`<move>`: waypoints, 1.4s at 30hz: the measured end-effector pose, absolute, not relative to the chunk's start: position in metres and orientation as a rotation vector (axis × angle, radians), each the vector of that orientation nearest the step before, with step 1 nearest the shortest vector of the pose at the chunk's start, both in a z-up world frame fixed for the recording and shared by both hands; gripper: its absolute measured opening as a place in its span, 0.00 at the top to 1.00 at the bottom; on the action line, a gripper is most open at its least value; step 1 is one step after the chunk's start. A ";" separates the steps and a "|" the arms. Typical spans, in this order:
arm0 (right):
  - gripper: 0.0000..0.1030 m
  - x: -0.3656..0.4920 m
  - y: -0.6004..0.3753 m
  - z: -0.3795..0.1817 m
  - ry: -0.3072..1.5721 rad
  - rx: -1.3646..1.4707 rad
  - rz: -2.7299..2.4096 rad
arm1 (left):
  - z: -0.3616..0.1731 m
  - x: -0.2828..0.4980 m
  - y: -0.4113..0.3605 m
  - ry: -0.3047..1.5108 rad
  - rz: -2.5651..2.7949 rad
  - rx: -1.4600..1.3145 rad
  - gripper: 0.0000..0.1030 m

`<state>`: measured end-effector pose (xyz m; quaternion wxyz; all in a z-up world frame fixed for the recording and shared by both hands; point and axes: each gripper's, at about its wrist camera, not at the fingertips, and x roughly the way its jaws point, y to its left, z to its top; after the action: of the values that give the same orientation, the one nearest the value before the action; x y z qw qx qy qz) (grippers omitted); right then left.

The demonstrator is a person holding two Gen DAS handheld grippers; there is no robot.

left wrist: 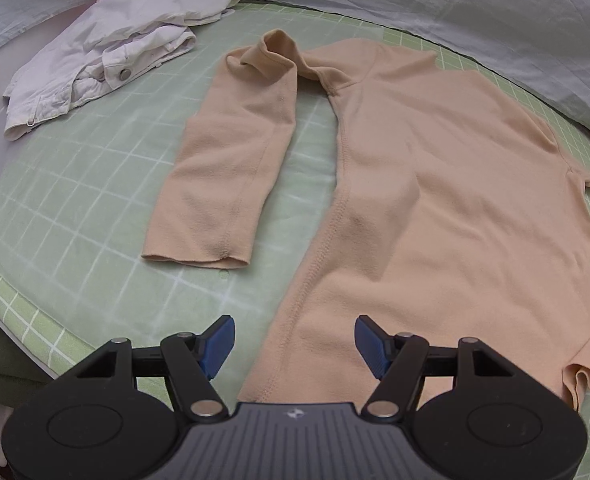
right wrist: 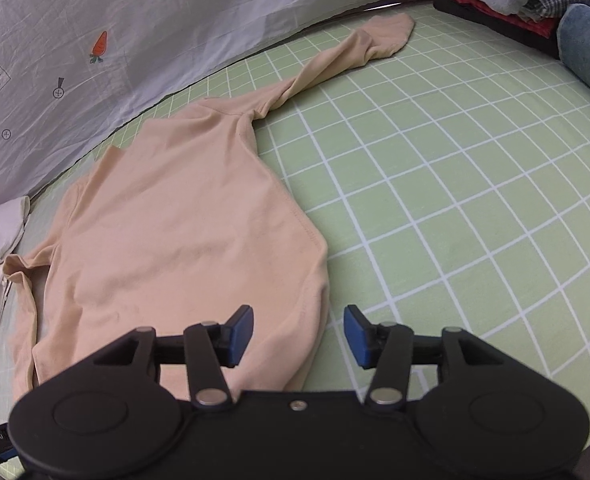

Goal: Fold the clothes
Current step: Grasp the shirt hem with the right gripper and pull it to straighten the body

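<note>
The peach long-sleeve top (left wrist: 435, 184) lies spread flat on the green checked bed sheet (right wrist: 455, 200), sleeves out. Looks soft, light and floppy, so I'd pinch hem corners or cuffs. Left claw (left wrist: 294, 346) and right claw (right wrist: 298, 334) both gape wide, empty.

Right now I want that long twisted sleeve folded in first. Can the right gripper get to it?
Probably yes. The right gripper is open and empty at the peach shirt's hem, and only bare green checked sheet lies between it and the outstretched sleeve.
</note>
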<state>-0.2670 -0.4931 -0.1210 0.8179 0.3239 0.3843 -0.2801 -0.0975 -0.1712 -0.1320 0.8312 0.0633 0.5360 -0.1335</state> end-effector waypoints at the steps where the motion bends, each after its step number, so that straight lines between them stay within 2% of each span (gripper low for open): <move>1: 0.51 -0.266 -0.491 -0.122 0.827 0.685 -0.596 | -0.134 -0.096 -0.174 1.142 -0.301 0.149 0.35; 2: 0.52 -0.265 -0.489 -0.122 0.836 0.679 -0.594 | -0.137 -0.094 -0.176 1.147 -0.318 0.161 0.36; 4: 0.66 -0.263 -0.485 -0.123 0.852 0.672 -0.593 | -0.139 -0.090 -0.180 1.153 -0.348 0.172 0.41; 6: 0.79 -0.264 -0.485 -0.124 0.860 0.676 -0.599 | -0.140 -0.087 -0.182 1.160 -0.371 0.177 0.57; 7: 0.87 -0.265 -0.485 -0.124 0.855 0.677 -0.609 | -0.141 -0.085 -0.182 1.165 -0.375 0.181 0.72; 8: 0.91 -0.268 -0.485 -0.123 0.838 0.680 -0.624 | -0.142 -0.083 -0.182 1.169 -0.375 0.184 0.91; 9: 0.93 -0.271 -0.485 -0.122 0.821 0.681 -0.639 | -0.143 -0.082 -0.180 1.167 -0.375 0.175 0.98; 14: 0.96 -0.284 -0.487 -0.121 0.809 0.675 -0.700 | -0.144 -0.078 -0.167 1.156 -0.349 0.141 0.99; 17: 0.96 -0.292 -0.487 -0.125 0.815 0.721 -0.711 | -0.144 -0.079 -0.155 1.166 -0.341 0.119 0.99; 18: 0.94 -0.294 -0.485 -0.125 0.811 0.736 -0.712 | -0.144 -0.080 -0.151 1.171 -0.347 0.098 0.99; 20: 0.83 -0.293 -0.479 -0.124 0.800 0.730 -0.701 | -0.144 -0.081 -0.146 1.175 -0.359 0.071 0.98; 22: 0.52 -0.288 -0.475 -0.122 0.788 0.710 -0.694 | -0.144 -0.084 -0.147 1.169 -0.373 0.085 0.98; 23: 0.49 -0.285 -0.474 -0.122 0.783 0.705 -0.689 | -0.144 -0.084 -0.149 1.168 -0.379 0.100 0.98; 29: 0.51 -0.260 -0.475 -0.127 0.816 0.724 -0.627 | -0.145 -0.086 -0.155 1.175 -0.404 0.161 0.89; 30: 0.55 -0.257 -0.474 -0.128 0.830 0.714 -0.622 | -0.146 -0.086 -0.155 1.177 -0.408 0.165 0.89; 31: 0.67 -0.256 -0.472 -0.129 0.842 0.702 -0.617 | -0.147 -0.087 -0.156 1.179 -0.412 0.168 0.89; 33: 0.81 -0.257 -0.472 -0.131 0.860 0.696 -0.613 | -0.149 -0.087 -0.156 1.183 -0.419 0.176 0.91; 34: 0.87 -0.260 -0.473 -0.132 0.862 0.701 -0.616 | -0.149 -0.088 -0.157 1.183 -0.424 0.183 0.97; 36: 0.95 -0.268 -0.475 -0.132 0.857 0.716 -0.631 | -0.149 -0.090 -0.157 1.177 -0.428 0.188 0.98; 42: 0.97 -0.295 -0.476 -0.131 0.886 0.700 -0.684 | -0.137 -0.092 -0.145 1.156 -0.405 0.188 0.98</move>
<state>-0.2955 -0.4761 -0.1307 0.7900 0.3251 0.4114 -0.3178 -0.0921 -0.1446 -0.1368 0.8140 0.0883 0.5419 -0.1896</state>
